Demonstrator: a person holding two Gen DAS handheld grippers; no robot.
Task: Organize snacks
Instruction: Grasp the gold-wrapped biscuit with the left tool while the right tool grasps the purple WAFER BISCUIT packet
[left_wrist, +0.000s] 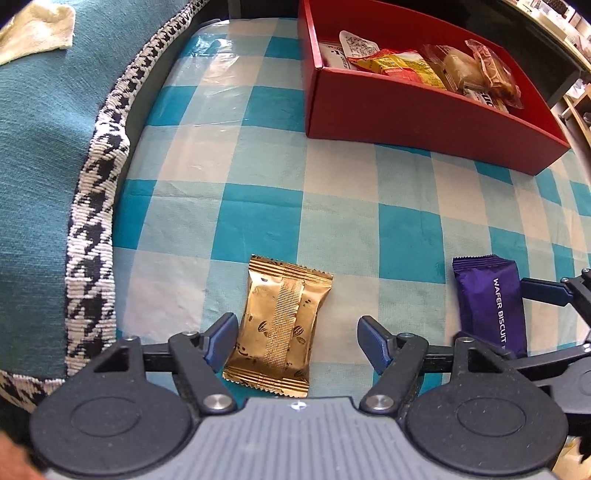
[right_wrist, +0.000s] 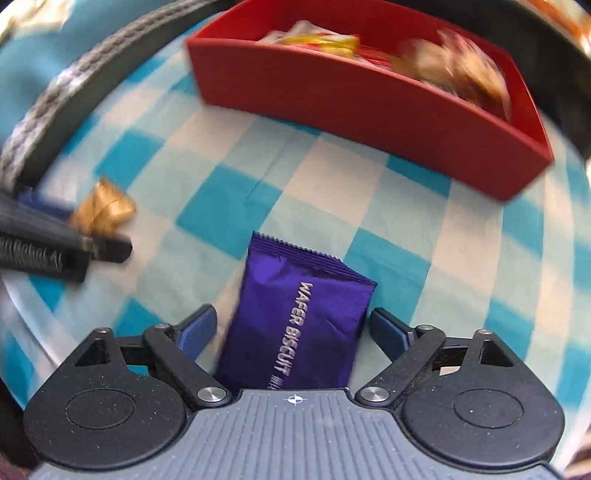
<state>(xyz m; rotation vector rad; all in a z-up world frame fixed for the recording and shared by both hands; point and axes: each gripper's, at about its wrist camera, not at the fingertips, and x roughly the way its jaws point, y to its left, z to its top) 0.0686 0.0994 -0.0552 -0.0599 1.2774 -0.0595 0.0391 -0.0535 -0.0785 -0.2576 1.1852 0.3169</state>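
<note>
A gold foil snack packet (left_wrist: 282, 328) lies on the blue-and-white checked tablecloth (left_wrist: 258, 184), seam side up. My left gripper (left_wrist: 297, 341) points down over it, open, its fingers well apart on either side of the packet. A purple "wafer biscuit" packet (right_wrist: 295, 317) lies flat between the fingers of my right gripper (right_wrist: 291, 328). That gripper is open, with a gap at the left pad. The purple packet (left_wrist: 491, 302) also shows in the left wrist view. At the back stands a red box (left_wrist: 406, 122) holding several wrapped snacks (left_wrist: 406, 66).
A teal cushion (left_wrist: 44, 166) with black-and-white houndstooth trim (left_wrist: 96, 221) borders the table on the left. A cream cloth (left_wrist: 33, 29) lies on it. The red box (right_wrist: 369, 110) stands near the table's far right edge. The right wrist view is blurred.
</note>
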